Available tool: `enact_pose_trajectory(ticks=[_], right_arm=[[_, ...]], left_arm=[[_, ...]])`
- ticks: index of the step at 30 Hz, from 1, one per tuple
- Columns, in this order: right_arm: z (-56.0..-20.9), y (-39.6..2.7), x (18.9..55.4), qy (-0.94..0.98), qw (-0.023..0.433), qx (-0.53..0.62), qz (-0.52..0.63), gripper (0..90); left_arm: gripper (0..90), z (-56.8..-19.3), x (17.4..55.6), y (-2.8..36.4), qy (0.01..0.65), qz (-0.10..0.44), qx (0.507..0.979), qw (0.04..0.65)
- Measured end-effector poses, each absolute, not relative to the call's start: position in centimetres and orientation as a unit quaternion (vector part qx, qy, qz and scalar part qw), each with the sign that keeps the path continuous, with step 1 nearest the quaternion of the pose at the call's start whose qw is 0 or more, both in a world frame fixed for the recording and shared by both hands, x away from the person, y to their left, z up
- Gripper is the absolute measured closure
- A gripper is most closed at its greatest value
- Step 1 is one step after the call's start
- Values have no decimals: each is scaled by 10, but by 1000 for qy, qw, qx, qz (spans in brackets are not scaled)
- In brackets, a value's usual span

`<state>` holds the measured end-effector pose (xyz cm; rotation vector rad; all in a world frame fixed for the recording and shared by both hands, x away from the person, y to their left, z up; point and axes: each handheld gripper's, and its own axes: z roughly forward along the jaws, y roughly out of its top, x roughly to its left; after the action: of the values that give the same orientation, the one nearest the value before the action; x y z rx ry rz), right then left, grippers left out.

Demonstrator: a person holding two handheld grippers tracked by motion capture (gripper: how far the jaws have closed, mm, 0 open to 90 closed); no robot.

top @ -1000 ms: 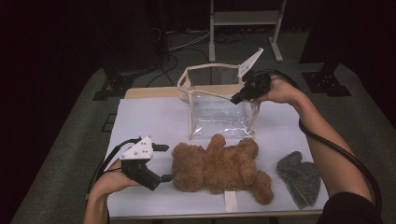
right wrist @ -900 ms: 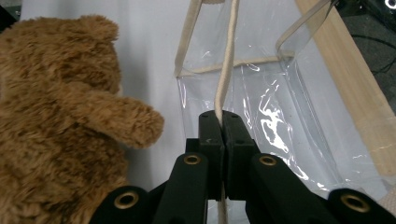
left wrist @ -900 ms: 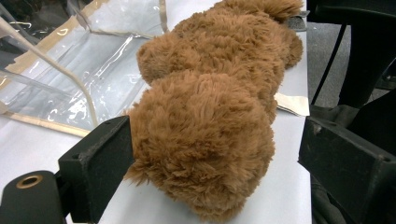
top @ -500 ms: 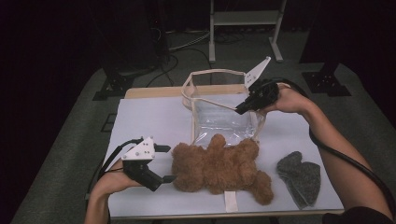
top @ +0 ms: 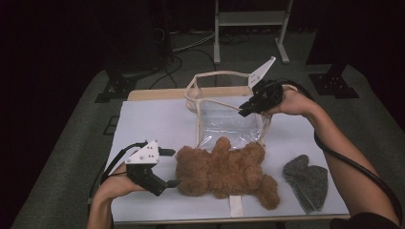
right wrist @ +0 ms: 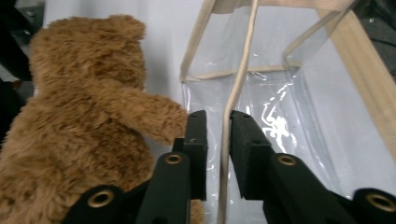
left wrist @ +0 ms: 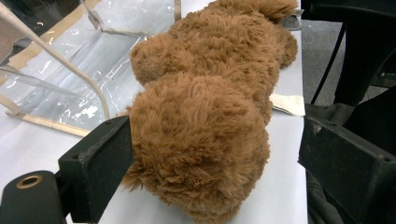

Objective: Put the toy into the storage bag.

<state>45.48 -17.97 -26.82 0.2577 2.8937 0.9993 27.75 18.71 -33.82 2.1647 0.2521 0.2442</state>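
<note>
A brown teddy bear (top: 224, 171) lies flat on the white table (top: 153, 124), its head toward my left gripper (top: 173, 167). That gripper is open, its jaws wide on either side of the teddy's head (left wrist: 201, 140); one jaw brushes the fur and the other stands apart. Behind the teddy a clear plastic bag (top: 224, 119) with beige trim stands with its mouth up. My right gripper (top: 241, 110) is at the bag's top right. Its jaws have just been opening, and the beige handle strap (right wrist: 238, 79) runs loosely through the narrow gap at the gripper (right wrist: 218, 121).
A grey cloth piece (top: 305, 181) lies at the front right of the table. A beige strip (top: 235, 205) sticks out from under the teddy at the front edge. A metal stand (top: 248, 28) and cables are on the floor behind the table.
The right gripper has shifted slightly toward the bag's middle with the strap, and the bag's mouth has spread wider. The left gripper and the teddy have stayed where they were.
</note>
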Motion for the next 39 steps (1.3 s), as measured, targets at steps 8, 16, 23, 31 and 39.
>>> enact_pose_trajectory(ticks=[8, 16, 23, 31, 39], right_arm=[[-269, -156, 466, 949, 52, 85, 300, 683], [-273, -144, 469, 953, 61, 69, 290, 863], [-273, -147, 460, 953, 30, 59, 297, 872], [-272, -154, 451, 951, 18, 56, 304, 872], [-273, -149, 440, 950, 17, 44, 307, 872]], left_arm=[[90, -338, 277, 188, 98, 100, 881, 452], [90, -338, 277, 191, 101, 100, 881, 451], [90, -338, 276, 190, 101, 100, 880, 453], [89, -337, 275, 189, 98, 101, 880, 454], [90, -337, 275, 187, 95, 99, 882, 452]])
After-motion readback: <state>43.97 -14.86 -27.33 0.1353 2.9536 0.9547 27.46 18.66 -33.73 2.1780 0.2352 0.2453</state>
